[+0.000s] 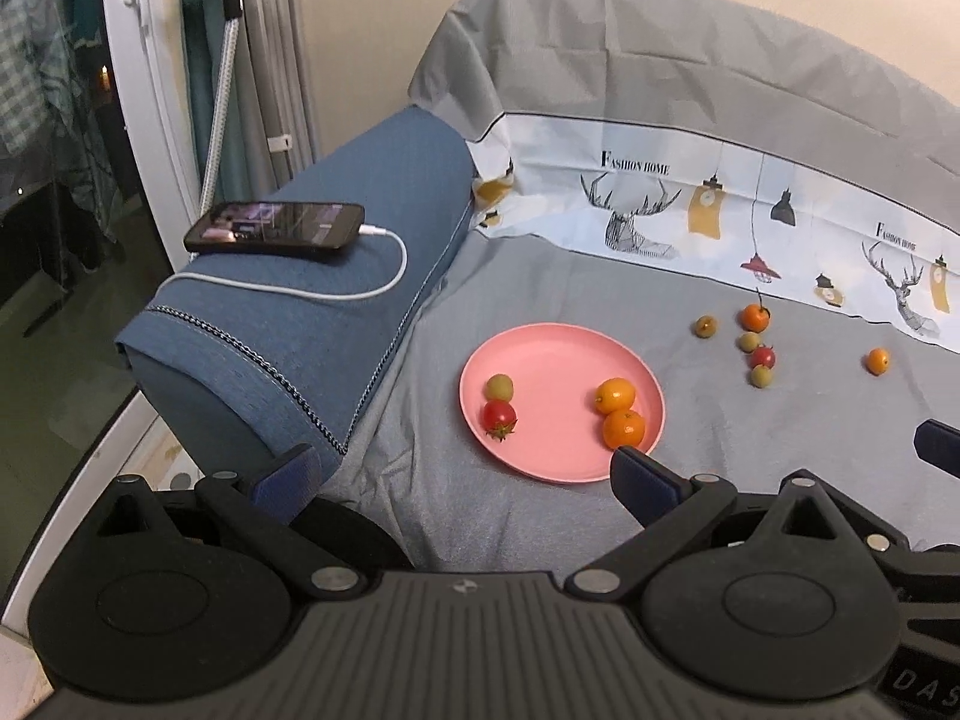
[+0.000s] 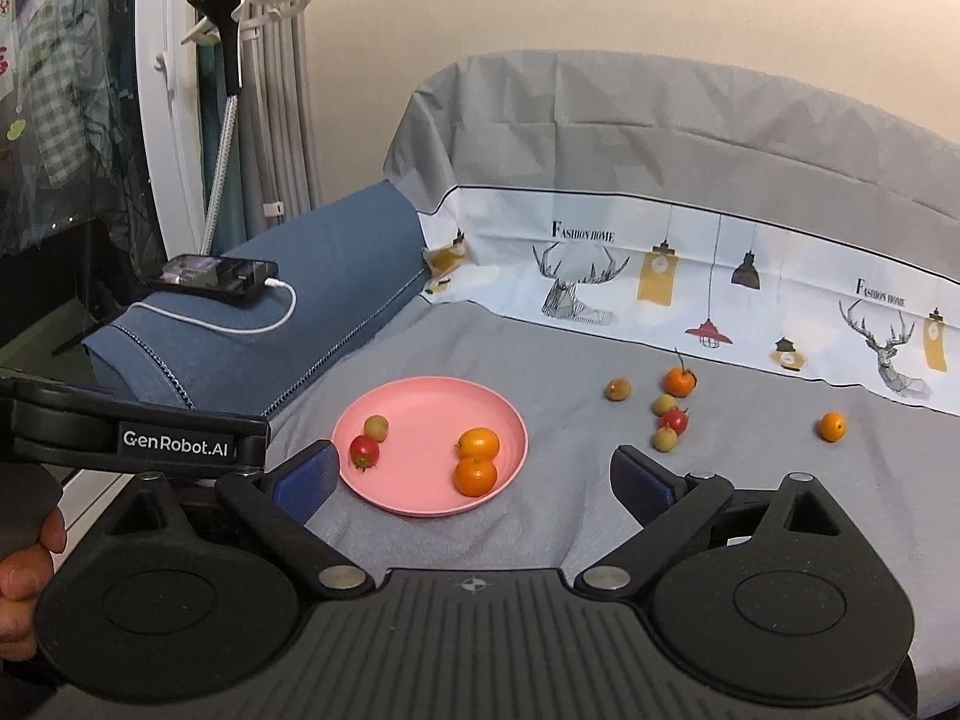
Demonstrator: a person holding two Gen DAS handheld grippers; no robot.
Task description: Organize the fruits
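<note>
On the grey sheet [image 2: 540,540] covering the bed, we see a round, smooth pink plate [image 2: 420,414] with a shallow raised rim, lying flat near the blue woven cushion [image 2: 336,276]. It holds four fruits: a glossy red tomato [image 2: 364,450] with its green calyx turned toward us, a small dull olive-green fruit [image 2: 376,426] just beyond it, and two dimpled orange citrus [image 2: 477,459] touching each other at the right rim. The farther citrus is slightly oval, its long axis running left to right.

To the right, well apart from the plate, six more small round fruits [image 2: 672,414] lie loose on the sheet; the orange one with a dark stem points that stem up and far.

Our left gripper [image 1: 462,468] and right gripper [image 2: 474,474] both hover with jaws spread wide, nothing between them.
</note>
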